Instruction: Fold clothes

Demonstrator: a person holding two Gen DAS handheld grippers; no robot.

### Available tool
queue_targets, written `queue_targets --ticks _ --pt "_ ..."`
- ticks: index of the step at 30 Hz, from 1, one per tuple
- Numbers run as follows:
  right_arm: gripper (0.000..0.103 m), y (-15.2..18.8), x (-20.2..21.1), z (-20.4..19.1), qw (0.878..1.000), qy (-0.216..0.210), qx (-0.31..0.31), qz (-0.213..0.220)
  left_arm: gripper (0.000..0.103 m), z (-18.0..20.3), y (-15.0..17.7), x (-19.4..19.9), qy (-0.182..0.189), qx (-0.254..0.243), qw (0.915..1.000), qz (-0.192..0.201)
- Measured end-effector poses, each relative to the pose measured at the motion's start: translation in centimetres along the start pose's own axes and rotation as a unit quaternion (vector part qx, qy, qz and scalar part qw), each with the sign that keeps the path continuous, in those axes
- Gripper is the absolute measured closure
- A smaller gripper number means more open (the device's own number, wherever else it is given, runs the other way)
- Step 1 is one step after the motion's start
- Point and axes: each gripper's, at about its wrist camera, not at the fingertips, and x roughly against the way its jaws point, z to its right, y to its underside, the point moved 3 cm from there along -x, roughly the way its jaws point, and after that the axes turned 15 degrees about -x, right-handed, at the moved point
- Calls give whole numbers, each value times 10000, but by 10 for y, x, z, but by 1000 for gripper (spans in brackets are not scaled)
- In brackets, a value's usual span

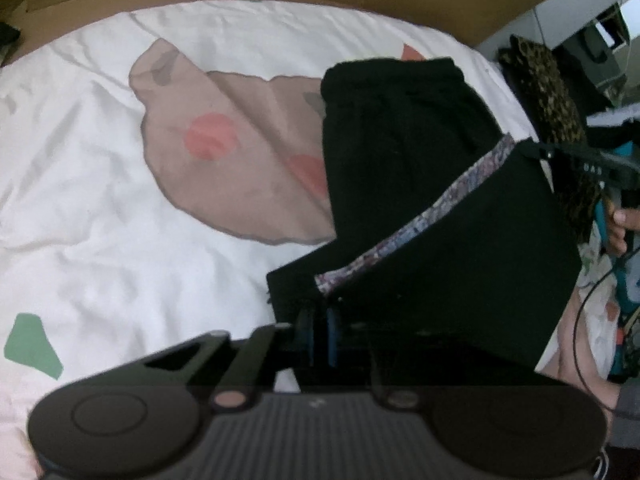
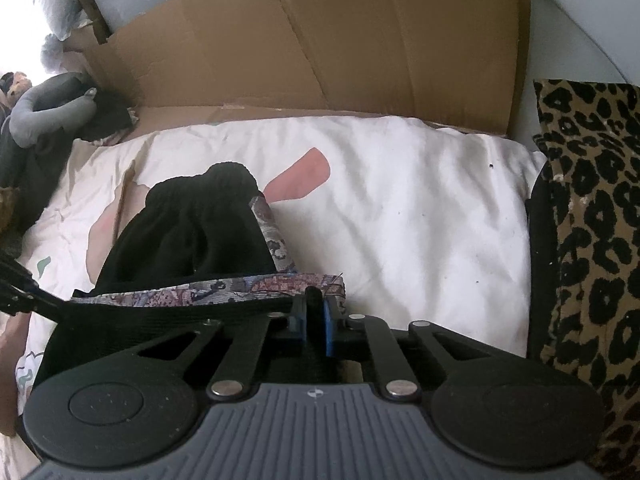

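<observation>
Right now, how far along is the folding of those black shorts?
Early to midway. Done: the black shorts lie on the white bedding, one part already doubled over so the patterned trim runs across them. In hand: the left gripper and right gripper are each shut on an edge near the trim. Left: carrying that edge over, flattening the bundle and letting go.

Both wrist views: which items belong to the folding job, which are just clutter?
Job:
black shorts with patterned trim
left gripper, shut on the shorts
right gripper, shut on the shorts

Lying about:
cardboard
leopard-print cushion
white duvet
</observation>
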Motion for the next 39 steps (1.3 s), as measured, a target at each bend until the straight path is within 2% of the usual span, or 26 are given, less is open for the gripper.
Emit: queue_targets --ticks 2,6,12,14,16,18,19,21,24,29,34,39 --pt "98 -1 2 -1 10000 26 -21 76 100 -3 -2 4 -187 129 9996 142" --pt "99 -5 4 -2 9996 109 -74 236 100 -8 -9 -1 -402 257 9988 145" --pt "99 -7 -11 -2 9997 196 -14 131 99 -8 -5 -10 -459 195 9988 -13" --pt "99 -7 -14 0 9997 181 -109 110 94 -9 -5 -13 -438 247 9987 -83" --pt "96 -7 -14 1 9996 160 -196 120 88 -9 -5 -11 -538 225 9982 -110" --pt "90 -7 -11 1 9995 150 -210 189 72 -6 -4 -11 -595 146 9981 -117" --pt "81 -7 -10 0 9996 138 -170 201 71 -5 -3 -11 -603 112 9980 -126" --pt "72 -5 -7 -1 9997 144 -23 193 69 -4 0 -12 -586 102 9981 -164" --pt "65 -3 -7 1 9999 115 13 110 66 -6 2 -15 -527 173 9983 -187" --pt "63 1 -13 8 9999 74 -125 -58 63 -6 1 -22 -521 201 9983 -153" --pt "60 5 -30 9 9996 50 -166 -218 55 -1 -2 -25 -549 131 9984 -56" --pt "58 6 -40 10 9993 -85 -189 -297 57 3 -5 -28 -607 1 9982 24"
